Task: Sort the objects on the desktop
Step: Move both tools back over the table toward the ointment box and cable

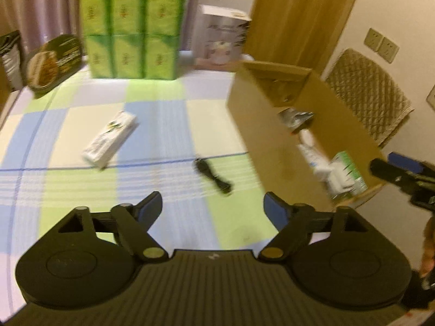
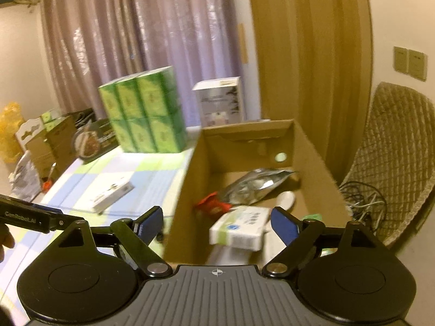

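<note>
Cardboard box [image 2: 304, 146]: smooth brown walls, under my right claw [image 2: 217, 224], jaws wide, empty.
Left claw [image 1: 212, 207]: wide, empty.
Black object [image 1: 212, 175]: slim, just ahead.
White carton [image 1: 110, 138]: rectangular, ahead-left.

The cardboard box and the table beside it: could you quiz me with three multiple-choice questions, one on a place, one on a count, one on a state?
1. Where does the silver foil pouch lie?
A. in the cardboard box
B. on the table
C. on the chair

2. How many loose items lie on the checked tablecloth in front of the green stack?
A. two
B. five
C. none

3. The right gripper is:
A. shut on a pouch
B. open, holding nothing
C. out of view

Answers: 1 A, it rests on the box floor; 2 A, only the white carton and a small black object; 3 B, its fingers stand wide apart.
</note>
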{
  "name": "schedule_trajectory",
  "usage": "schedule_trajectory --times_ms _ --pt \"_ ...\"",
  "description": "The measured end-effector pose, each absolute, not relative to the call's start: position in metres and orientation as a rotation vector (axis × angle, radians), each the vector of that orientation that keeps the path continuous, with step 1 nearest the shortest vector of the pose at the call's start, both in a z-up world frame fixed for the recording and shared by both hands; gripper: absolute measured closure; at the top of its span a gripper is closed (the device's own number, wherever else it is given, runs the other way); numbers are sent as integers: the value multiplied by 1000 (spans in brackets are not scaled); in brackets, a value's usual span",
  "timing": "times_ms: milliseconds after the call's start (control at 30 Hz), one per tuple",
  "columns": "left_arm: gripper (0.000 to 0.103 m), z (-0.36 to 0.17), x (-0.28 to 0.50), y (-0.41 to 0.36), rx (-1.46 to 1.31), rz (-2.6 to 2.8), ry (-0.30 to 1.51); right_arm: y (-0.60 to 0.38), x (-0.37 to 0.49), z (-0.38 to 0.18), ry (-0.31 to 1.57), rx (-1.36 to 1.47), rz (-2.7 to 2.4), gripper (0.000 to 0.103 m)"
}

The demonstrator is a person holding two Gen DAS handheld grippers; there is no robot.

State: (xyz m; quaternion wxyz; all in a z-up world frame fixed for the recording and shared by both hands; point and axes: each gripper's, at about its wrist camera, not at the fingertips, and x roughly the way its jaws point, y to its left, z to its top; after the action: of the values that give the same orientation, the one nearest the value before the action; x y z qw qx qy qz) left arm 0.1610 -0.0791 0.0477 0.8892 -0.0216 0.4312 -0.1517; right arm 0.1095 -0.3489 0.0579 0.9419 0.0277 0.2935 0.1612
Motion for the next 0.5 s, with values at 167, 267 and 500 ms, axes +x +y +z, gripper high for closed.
schedule_trajectory --times_ms 167,267,500 --pt "10 45 140 -46 -12 -271 891 -319 93 57 609 37 376 10" --pt "7 44 128 -31 12 -251 887 -301 82 55 612 18 406 6" --pt "3 41 105 5 20 -196 890 -261 65 49 622 -23 470 2"
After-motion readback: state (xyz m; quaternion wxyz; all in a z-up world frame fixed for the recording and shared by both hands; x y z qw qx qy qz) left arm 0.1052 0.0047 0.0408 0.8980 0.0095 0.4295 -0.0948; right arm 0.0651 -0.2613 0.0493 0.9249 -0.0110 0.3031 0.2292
